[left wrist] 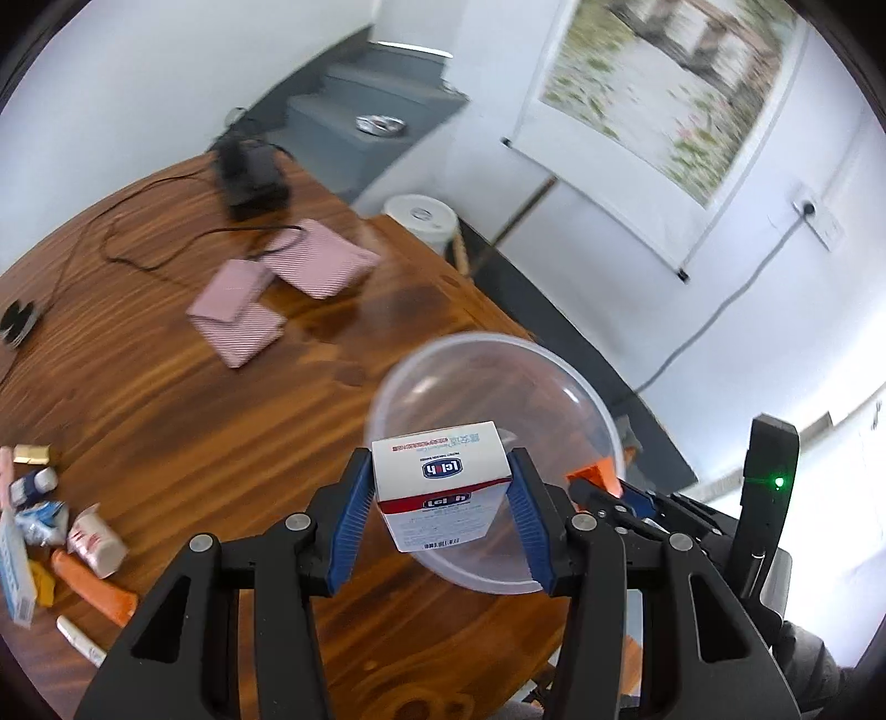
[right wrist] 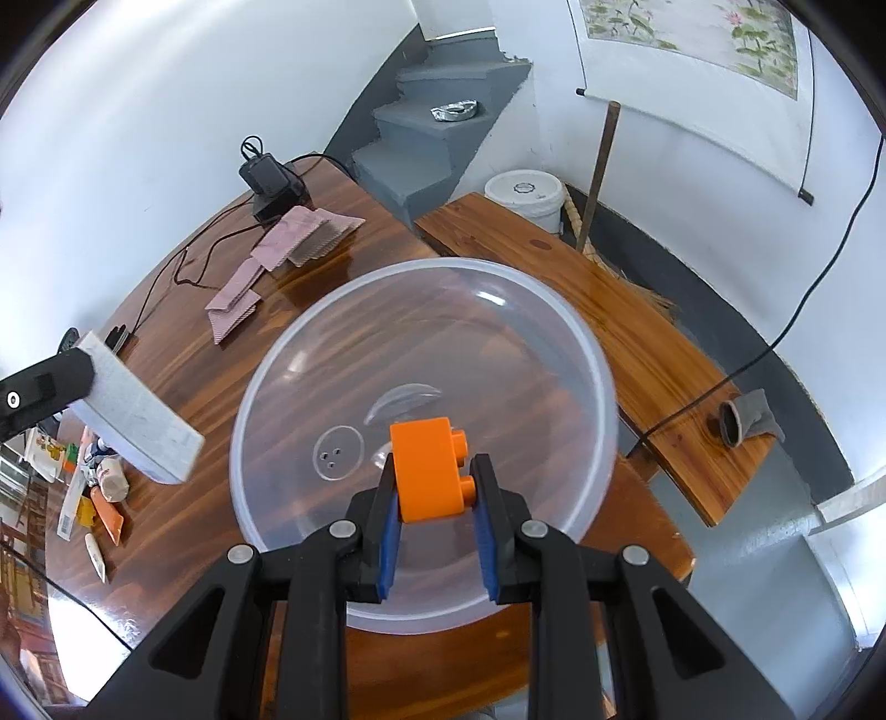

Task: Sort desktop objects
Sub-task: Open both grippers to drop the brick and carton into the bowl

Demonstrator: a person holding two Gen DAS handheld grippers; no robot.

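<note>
Both wrist views look down, close over clear bowl [left wrist: 493, 465] [right wrist: 426, 437]; share wooden table [left wrist: 166, 399] [right wrist: 183, 360].

A lived-in home room: white plaster walls, a grey painted staircase [right wrist: 443, 138] climbing the corner, a flower scroll painting [right wrist: 703, 50] hung on the wall, a white plastic bucket [right wrist: 526, 194] beside a straw broom [right wrist: 595, 183] (its handle leans on the wall), and a varnished wooden counter [right wrist: 183, 387] strewn with household clutter.
</note>
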